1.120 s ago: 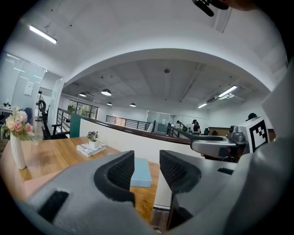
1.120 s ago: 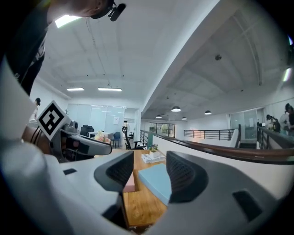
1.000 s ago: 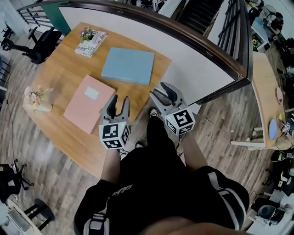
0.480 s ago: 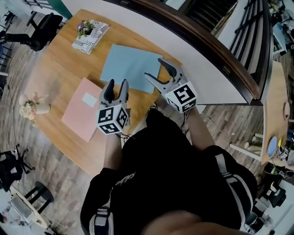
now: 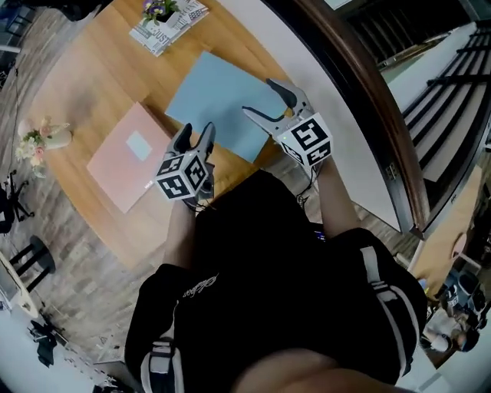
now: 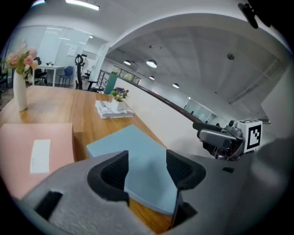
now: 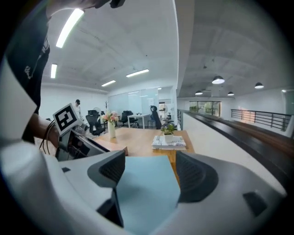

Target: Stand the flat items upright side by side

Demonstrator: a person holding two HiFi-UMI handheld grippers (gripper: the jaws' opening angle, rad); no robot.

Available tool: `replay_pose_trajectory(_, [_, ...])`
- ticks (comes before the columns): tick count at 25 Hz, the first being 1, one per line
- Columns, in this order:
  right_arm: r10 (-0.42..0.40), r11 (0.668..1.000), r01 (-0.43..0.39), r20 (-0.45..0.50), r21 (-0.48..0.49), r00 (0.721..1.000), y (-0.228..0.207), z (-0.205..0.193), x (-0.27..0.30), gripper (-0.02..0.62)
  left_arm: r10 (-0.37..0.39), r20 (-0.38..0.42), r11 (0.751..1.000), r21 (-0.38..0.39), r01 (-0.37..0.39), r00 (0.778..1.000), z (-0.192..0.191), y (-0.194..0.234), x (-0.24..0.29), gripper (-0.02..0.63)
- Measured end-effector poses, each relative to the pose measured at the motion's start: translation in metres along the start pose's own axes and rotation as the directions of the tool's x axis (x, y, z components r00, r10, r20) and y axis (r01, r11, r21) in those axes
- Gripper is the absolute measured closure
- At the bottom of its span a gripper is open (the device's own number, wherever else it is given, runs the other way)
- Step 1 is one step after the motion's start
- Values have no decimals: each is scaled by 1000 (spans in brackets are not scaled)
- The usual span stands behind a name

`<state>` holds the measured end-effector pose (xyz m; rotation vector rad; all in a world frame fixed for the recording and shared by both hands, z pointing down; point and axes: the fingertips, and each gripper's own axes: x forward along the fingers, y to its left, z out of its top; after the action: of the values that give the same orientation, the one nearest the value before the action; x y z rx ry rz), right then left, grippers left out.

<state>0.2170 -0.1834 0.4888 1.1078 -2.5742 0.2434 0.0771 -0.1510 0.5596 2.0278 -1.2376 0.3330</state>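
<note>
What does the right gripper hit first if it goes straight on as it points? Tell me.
Most likely the blue folder, lying flat on the table: it fills the gap ahead of the right gripper. Its jaws have just been opening and grip nothing. Depth is unclear.

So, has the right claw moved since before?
Yes: the right claw went from the table edge to over the blue board, jaws just opening, nothing gripped.

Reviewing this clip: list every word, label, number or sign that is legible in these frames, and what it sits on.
No text reads clearly.
Print on the newsprint-patterned item: too small to read.
The white label on the pink folder: looks blank.
The script on the black shirt: blurred, unreadable.
Cubes on the left gripper and right gripper: square markers only, no characters.
</note>
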Motion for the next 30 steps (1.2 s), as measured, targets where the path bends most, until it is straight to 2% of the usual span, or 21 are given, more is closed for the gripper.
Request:
replay_pose_trajectory(4, [124,991,-129,-115,-33,986,-2,-21,33,239,56,-11,988,-144,-57,998,-14,23,16,304])
replay_pose_trajectory(7, [176,982,-186,-175,-39,969,-8,-33,58,241,116,-70,973,-193,-127,991,-30,40,28,272])
replay_pose_trajectory(10, [198,974,-220,-259,-59,945,-24,-57,85,239,178,-112,960,-198,-197,978,-38,51,36,236])
replay_pose_trajectory(13, [223,964,-259,-334,-65,916,-36,-82,111,235,201,-143,953,-201,-227,969,-46,56,46,211])
replay_pose_trajectory(17, [268,954,-300,-405,-16,874,-41,-103,143,227,198,-189,942,-235,-240,962,-58,64,58,197])
replay_pose_trajectory(20, [311,941,-338,-451,22,837,-38,-117,160,220,230,-214,929,-244,-279,949,-62,75,59,195])
replay_pose_trajectory(24, [364,922,-381,-507,75,781,-37,-133,166,218,237,-261,928,-222,-298,936,-68,80,68,193])
replay_pose_trajectory(27, [387,916,-388,-493,104,780,-35,-136,168,222,249,-278,934,-183,-306,928,-71,87,73,195])
replay_pose_trajectory(30, [357,932,-346,-461,113,812,-37,-136,168,225,258,-276,941,-146,-306,926,-67,91,75,196])
